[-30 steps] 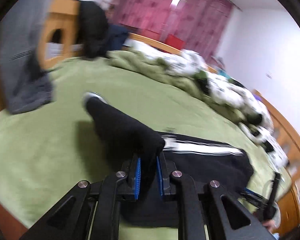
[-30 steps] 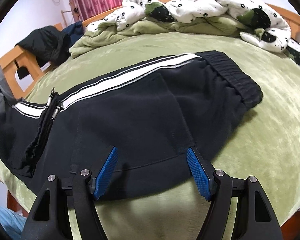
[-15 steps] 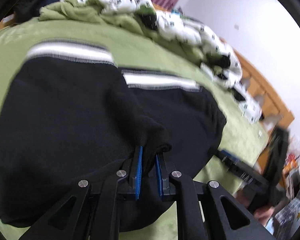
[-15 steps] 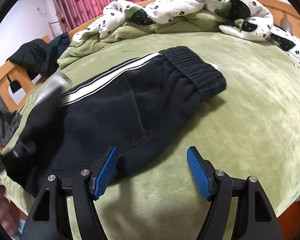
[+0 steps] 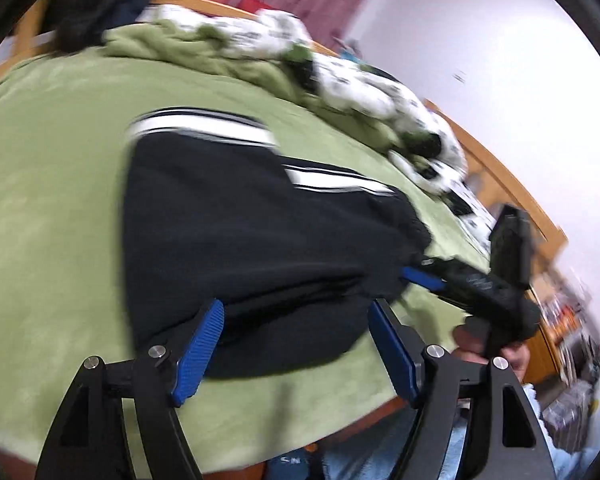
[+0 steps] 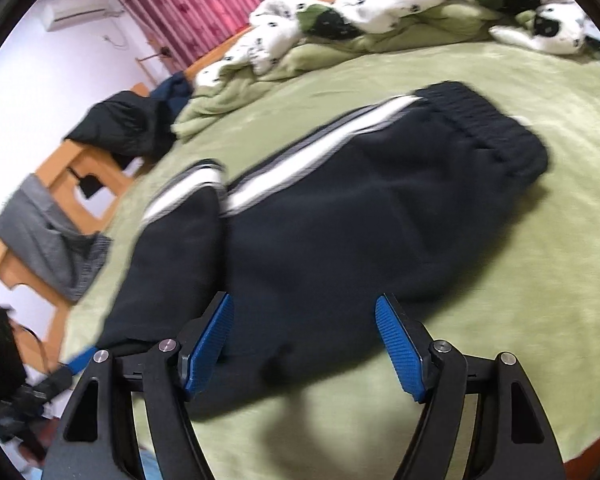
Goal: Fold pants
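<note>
Lying on the green bed (image 6: 520,208), folded: black pants (image 6: 340,220), leg end doubled over toward the waistband, white stripes nearly lined up. Left gripper (image 5: 296,344) jaws just opened, spread wide, nothing pinched, cloth edge lying loose between them. Right gripper (image 6: 304,344) jaws open too, gripping nothing. Probably one more fold or a smoothing left.

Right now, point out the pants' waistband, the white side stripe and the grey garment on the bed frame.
waistband (image 6: 484,120): right wrist view, middle of the ribbed elastic band.
white side stripe (image 6: 320,156): right wrist view, mid-length of the stripe.
grey garment (image 6: 48,236): right wrist view, centre of the draped cloth.
</note>
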